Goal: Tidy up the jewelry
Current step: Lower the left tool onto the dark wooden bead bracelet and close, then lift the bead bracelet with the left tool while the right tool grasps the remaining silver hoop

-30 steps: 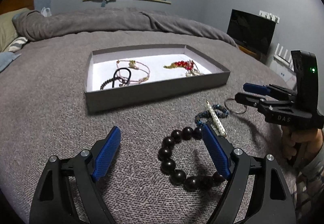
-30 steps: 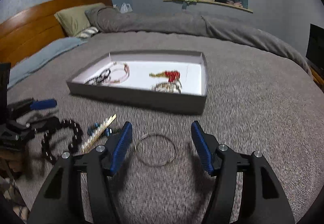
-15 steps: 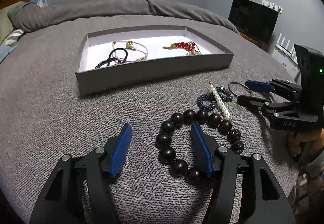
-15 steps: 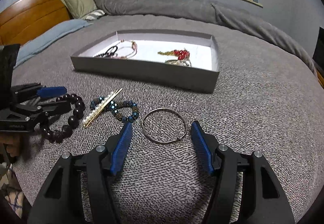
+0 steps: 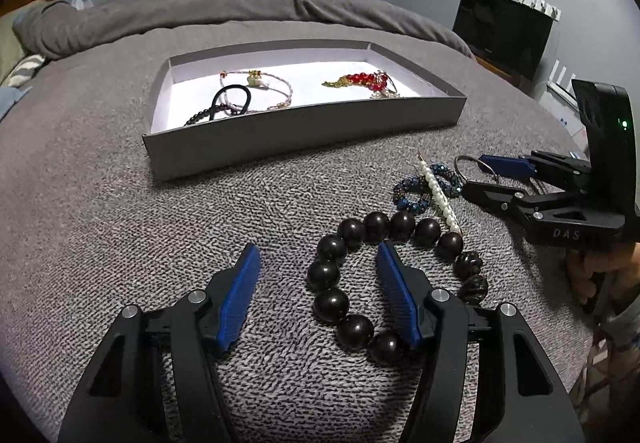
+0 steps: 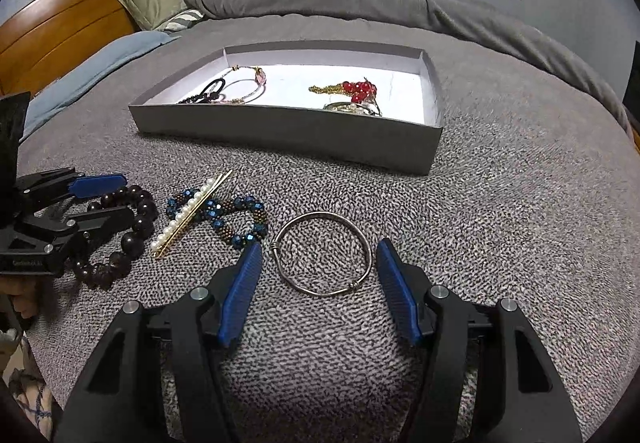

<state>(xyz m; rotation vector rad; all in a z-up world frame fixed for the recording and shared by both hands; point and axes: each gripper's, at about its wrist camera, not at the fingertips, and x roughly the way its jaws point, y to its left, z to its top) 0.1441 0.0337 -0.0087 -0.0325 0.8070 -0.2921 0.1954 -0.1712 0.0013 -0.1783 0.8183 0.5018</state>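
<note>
while both the left gripper [image 5: 318, 263] and right gripper [image 6: 318, 263] gape empty, jewelry lies on a grey bedspread [image 6: 520, 203].

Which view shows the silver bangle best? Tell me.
The right wrist view: the silver bangle lies whole on the blanket between the open right tongs. The left wrist view shows only part of it, behind the right tongs.

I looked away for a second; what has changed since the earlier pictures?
The left gripper has just been closing, one side of the dark bead bracelet between its jaws, not yet pinched. The right gripper now straddles the metal bangle, unheld. The tray and its jewelry stayed put.
</note>
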